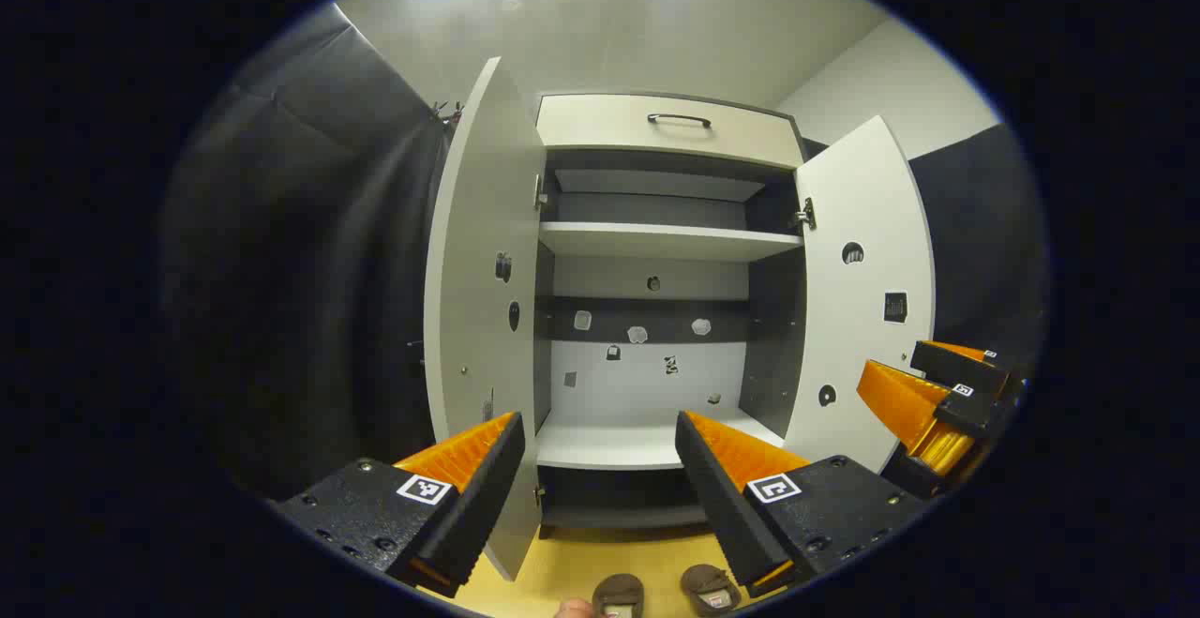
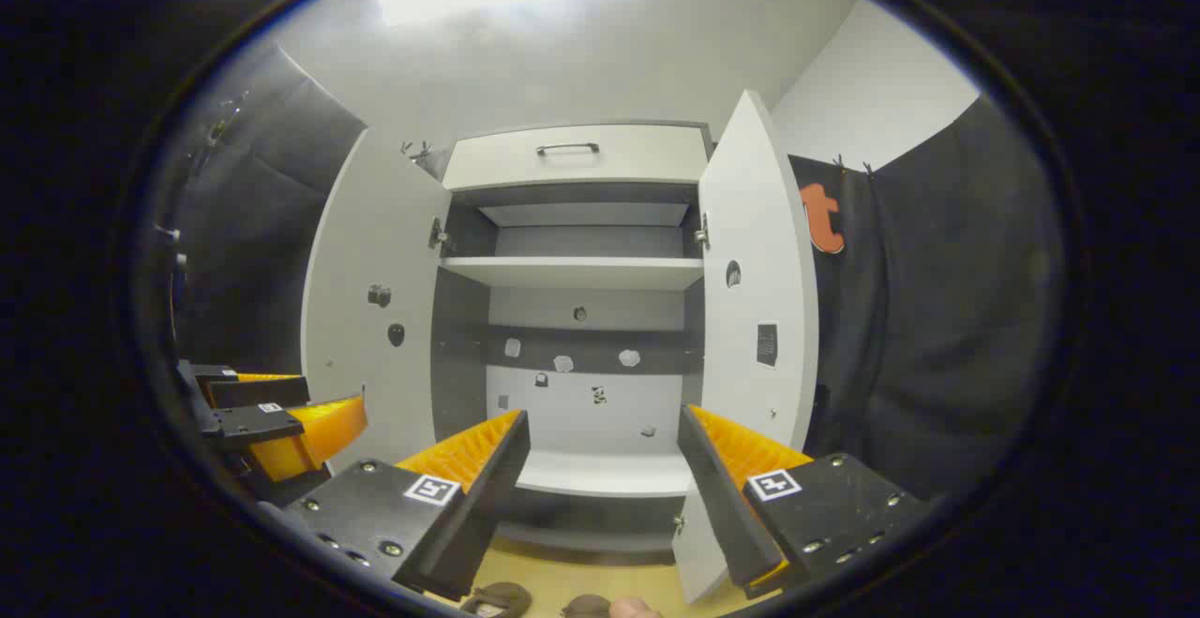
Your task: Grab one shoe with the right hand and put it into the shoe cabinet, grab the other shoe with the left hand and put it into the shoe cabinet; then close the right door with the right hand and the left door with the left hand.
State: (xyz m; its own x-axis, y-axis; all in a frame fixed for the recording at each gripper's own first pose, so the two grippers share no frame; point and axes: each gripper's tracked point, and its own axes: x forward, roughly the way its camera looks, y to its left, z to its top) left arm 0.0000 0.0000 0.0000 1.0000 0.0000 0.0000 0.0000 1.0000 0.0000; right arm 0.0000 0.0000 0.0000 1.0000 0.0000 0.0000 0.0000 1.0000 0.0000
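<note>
Yellow floor (image 1: 581, 566) | shoes (image 1: 710, 588) side by side, before open shoe cabinet (image 1: 656, 243) | both hand-held grippers (image 1: 595, 482) (image 2: 600, 482) apart, empty

The shoe cabinet (image 1: 656, 318) stands straight ahead, with its left door (image 1: 483, 299) and right door (image 1: 862, 290) swung out to either side. A drawer (image 1: 670, 130) sits across the top, above two shelves, the upper shelf (image 1: 666, 241) over the lower shelf (image 1: 619, 444). On the floor (image 1: 600, 562) before the cabinet, two shoes lie side by side: the left shoe (image 1: 619, 595) and the right shoe (image 1: 710, 588).
</note>
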